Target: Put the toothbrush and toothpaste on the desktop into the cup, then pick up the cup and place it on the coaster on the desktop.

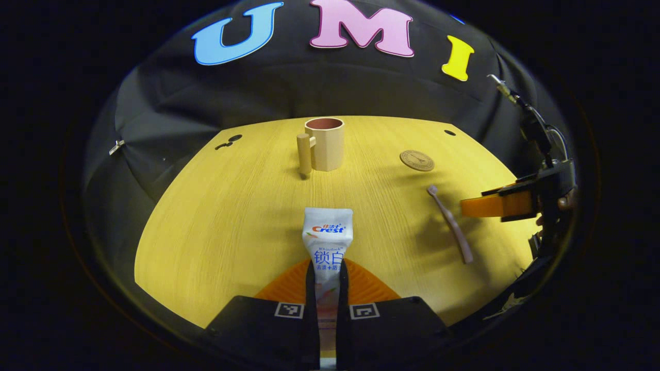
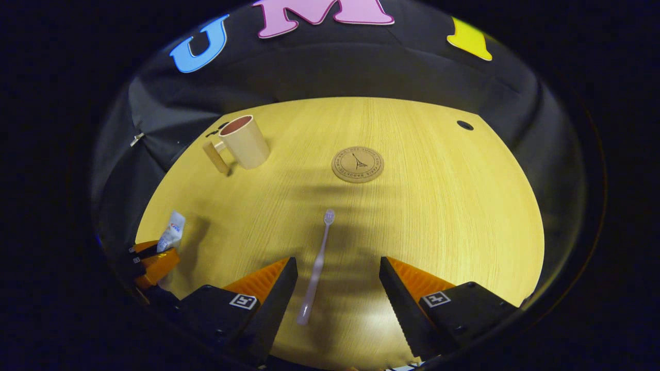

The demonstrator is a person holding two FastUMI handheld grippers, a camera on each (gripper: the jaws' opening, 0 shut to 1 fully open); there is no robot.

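My left gripper [image 1: 327, 288] is shut on a white toothpaste tube [image 1: 327, 242], which sticks out forward between its fingers above the desk. The beige cup [image 1: 324, 143] with a side handle stands upright farther ahead, and the round cork coaster [image 1: 416, 160] lies to its right. A pale pink toothbrush [image 1: 451, 222] lies flat on the desk at the right. In the right gripper view my right gripper [image 2: 337, 286] is open, its fingers on either side of the toothbrush [image 2: 317, 268] handle, above it. The cup [image 2: 242, 141] and coaster [image 2: 357, 164] lie beyond it. The left gripper [image 2: 154, 257] with the tube [image 2: 171, 230] appears at the left edge.
The yellow wooden desk [image 2: 438, 206] has small dark holes near its back corners [image 2: 464, 125]. Black cloth walls surround it closely. My right gripper [image 1: 502, 203] and the hand holding it show at the right edge of the left gripper view.
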